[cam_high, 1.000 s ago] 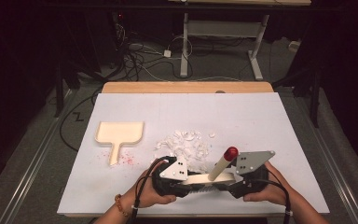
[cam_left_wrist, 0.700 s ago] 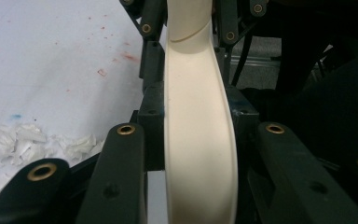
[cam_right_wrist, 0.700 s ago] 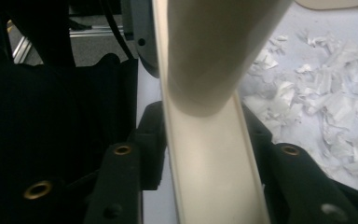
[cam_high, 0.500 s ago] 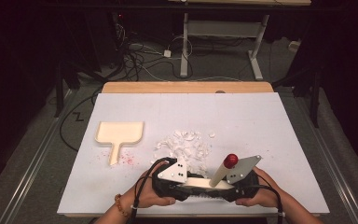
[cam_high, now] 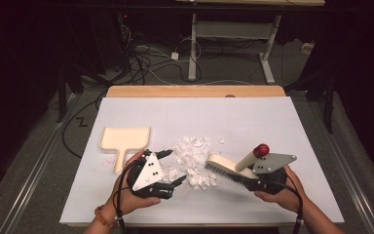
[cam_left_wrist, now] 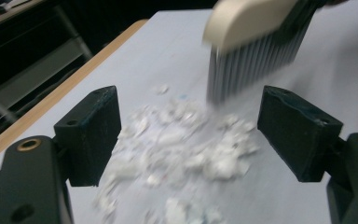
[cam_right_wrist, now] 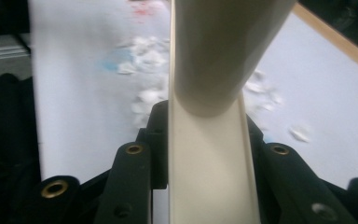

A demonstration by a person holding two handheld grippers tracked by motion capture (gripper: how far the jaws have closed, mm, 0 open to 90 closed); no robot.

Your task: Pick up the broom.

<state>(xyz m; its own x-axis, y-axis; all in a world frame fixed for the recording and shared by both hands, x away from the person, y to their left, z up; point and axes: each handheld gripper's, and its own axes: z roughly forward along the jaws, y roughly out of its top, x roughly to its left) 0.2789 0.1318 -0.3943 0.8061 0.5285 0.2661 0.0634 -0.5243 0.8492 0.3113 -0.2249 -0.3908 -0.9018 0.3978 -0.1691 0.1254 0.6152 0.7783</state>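
- Dustpan (cam_high: pixel 125 142): cream, flat on the white tabletop (cam_high: pixel 272 122), just beyond and to the outer side of the left gripper (cam_high: pixel 171 168); handle end partly hidden behind the left hand (cam_high: pixel 126 187).
- Left gripper: jaws have just been opening, now spread wide w/ nothing between them. In the left gripper view (cam_left_wrist: pixel 189 135) both black pads frame the scraps, touching none that I can make out.
- Paper scraps (cam_high: pixel 195 163): white pile between the two grippers, right at the left gripper's tips. Left gripper view shows them (cam_left_wrist: pixel 182 149) blurred; single pieces hard to tell apart.
- Brush (cam_high: pixel 233 165): cream body, grey bristles, red-tipped handle. High view shows the whole shape; bristle end reaches the scraps' edge. Left gripper view has the bristles (cam_left_wrist: pixel 251 65) close up, top cut off by the frame.
- Right gripper (cam_high: pixel 253 181): pressed tight on the brush. Right gripper view (cam_right_wrist: pixel 207 154) shows the cream back clamped between the jaws; handle blocks most of the pile beyond.
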